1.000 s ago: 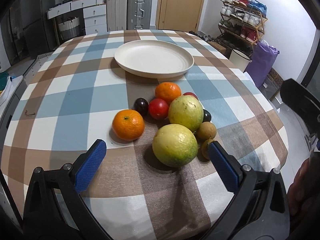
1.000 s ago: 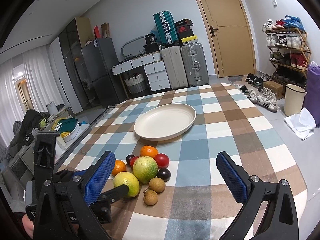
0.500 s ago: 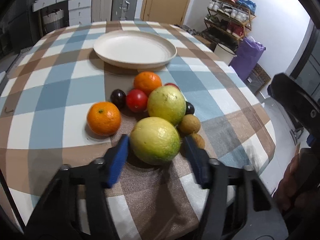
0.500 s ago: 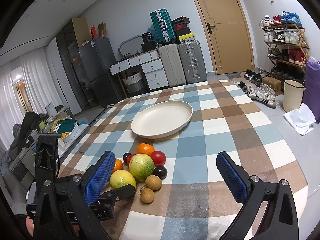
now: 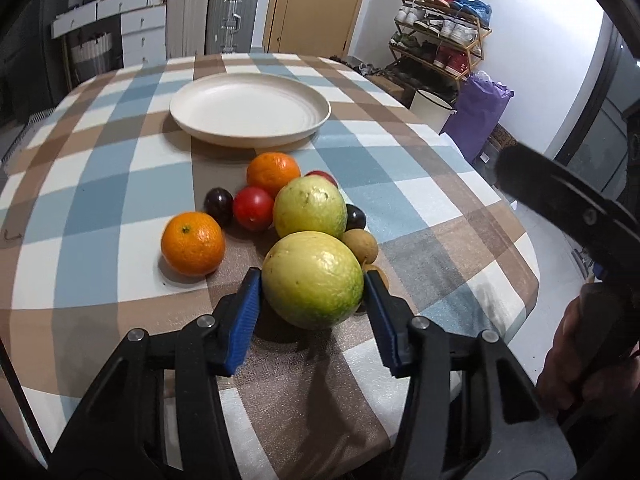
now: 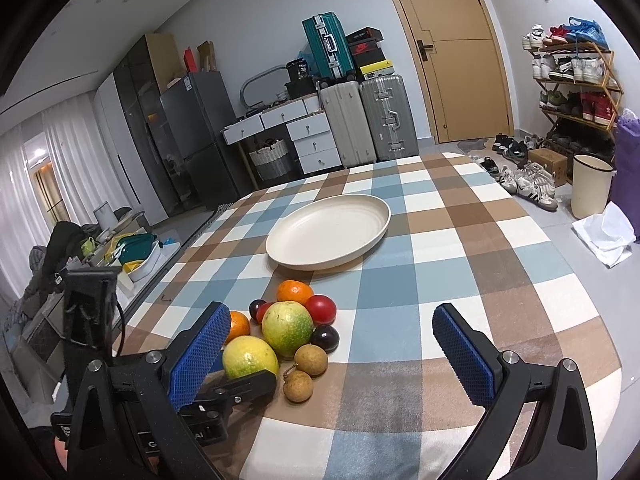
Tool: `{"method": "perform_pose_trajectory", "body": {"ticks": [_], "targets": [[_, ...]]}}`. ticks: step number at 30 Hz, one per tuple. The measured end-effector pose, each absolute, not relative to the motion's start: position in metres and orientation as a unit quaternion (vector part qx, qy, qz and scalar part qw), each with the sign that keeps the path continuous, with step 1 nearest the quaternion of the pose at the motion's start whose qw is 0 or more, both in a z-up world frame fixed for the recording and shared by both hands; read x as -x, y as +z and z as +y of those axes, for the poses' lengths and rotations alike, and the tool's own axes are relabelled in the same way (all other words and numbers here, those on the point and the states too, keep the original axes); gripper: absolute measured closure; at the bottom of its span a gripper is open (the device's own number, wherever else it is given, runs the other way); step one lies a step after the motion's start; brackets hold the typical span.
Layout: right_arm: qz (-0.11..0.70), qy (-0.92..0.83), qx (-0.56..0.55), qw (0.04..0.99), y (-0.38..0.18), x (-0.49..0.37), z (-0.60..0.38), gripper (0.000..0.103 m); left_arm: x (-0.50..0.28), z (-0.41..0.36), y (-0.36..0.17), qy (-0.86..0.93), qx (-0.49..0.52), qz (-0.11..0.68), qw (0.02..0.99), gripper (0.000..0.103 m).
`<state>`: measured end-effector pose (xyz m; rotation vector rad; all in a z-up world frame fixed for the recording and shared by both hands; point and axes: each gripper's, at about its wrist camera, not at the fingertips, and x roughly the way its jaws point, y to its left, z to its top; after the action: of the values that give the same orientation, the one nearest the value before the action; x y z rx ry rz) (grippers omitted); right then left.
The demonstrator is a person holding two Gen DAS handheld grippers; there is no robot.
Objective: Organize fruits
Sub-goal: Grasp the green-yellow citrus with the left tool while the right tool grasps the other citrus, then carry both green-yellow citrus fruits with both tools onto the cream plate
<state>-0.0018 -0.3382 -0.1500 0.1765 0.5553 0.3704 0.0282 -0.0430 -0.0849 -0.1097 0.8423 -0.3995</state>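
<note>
A pile of fruit lies on the checked tablecloth (image 5: 100,184) in front of an empty cream plate (image 5: 250,110). My left gripper (image 5: 312,285) is shut on the nearest yellow-green round fruit (image 5: 314,268), with both blue pads pressed against its sides. Behind it sit a second green fruit (image 5: 310,212), two oranges (image 5: 193,243), a red tomato (image 5: 253,208), dark plums (image 5: 219,204) and brown longans (image 5: 361,245). My right gripper (image 6: 330,314) stands open over the table, to the right of the pile, with nothing between its fingers. The right wrist view shows the held fruit (image 6: 250,358) beside a left finger (image 6: 240,390).
The table edge curves close on the right, above the floor. Beyond it are a shoe rack (image 6: 572,92), a bin (image 6: 590,184) and a purple bag (image 5: 478,114). Suitcases (image 6: 368,120), drawers and a door stand behind the table. A hand (image 5: 580,352) holds the right gripper's handle.
My left gripper's jaws went from wide open to closed on the yellow-green fruit, and it tipped a little. The right gripper has stayed open and still.
</note>
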Motion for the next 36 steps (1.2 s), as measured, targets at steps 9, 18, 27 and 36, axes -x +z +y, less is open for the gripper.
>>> {"method": "perform_pose_trajectory", "body": {"ticks": [9,18,27,36], "targets": [[0.284,0.187,-0.108,0.934,-0.152,-0.004,-0.342,0.0,-0.02,-0.019,-0.066,-0.183,0.059,0.382,0.904,0.055],[0.305,0.215,-0.096,0.923,-0.165,-0.015,-0.326,0.0,-0.014,0.003,-0.051,-0.179,0.076,0.365,0.911,0.055],[0.329,0.232,-0.078,0.912,-0.179,-0.034,-0.306,0.0,-0.014,0.034,-0.026,-0.147,0.079,0.334,0.928,0.055],[0.341,0.244,-0.036,0.907,-0.19,-0.049,-0.282,0.005,-0.023,0.052,-0.028,-0.126,0.083,0.333,0.931,0.055]]}}
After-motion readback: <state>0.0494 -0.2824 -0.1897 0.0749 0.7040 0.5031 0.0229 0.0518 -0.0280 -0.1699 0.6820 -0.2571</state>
